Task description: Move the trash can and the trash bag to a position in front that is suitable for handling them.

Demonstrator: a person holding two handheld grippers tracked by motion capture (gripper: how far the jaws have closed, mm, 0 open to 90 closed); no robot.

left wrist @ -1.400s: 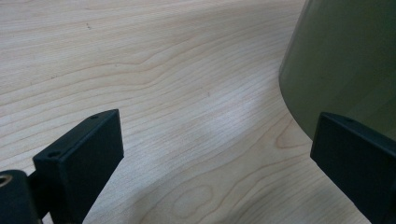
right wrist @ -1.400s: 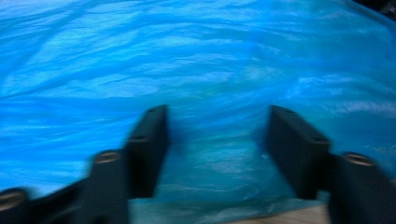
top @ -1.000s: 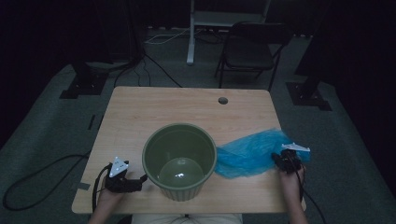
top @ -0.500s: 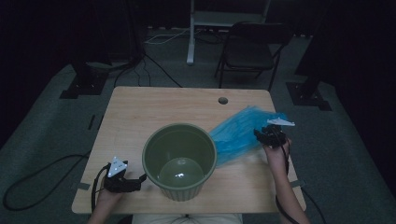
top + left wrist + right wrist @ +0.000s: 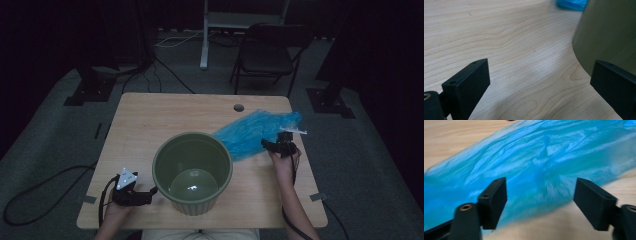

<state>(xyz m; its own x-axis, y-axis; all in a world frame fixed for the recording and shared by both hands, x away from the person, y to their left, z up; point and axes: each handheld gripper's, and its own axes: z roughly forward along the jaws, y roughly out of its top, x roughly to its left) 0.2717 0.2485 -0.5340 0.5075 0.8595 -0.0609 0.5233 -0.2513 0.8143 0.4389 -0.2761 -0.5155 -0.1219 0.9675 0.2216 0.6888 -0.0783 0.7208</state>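
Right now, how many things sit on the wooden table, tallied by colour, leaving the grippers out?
Green ribbed plastic bin: 1
Blue crinkled plastic bag: 1
Total: 2

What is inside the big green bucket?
The green bucket looks empty: the high view shows its round bottom with a small shiny glint. The near inside wall is hidden behind the rim. The blue plastic bag lies outside, on the table.
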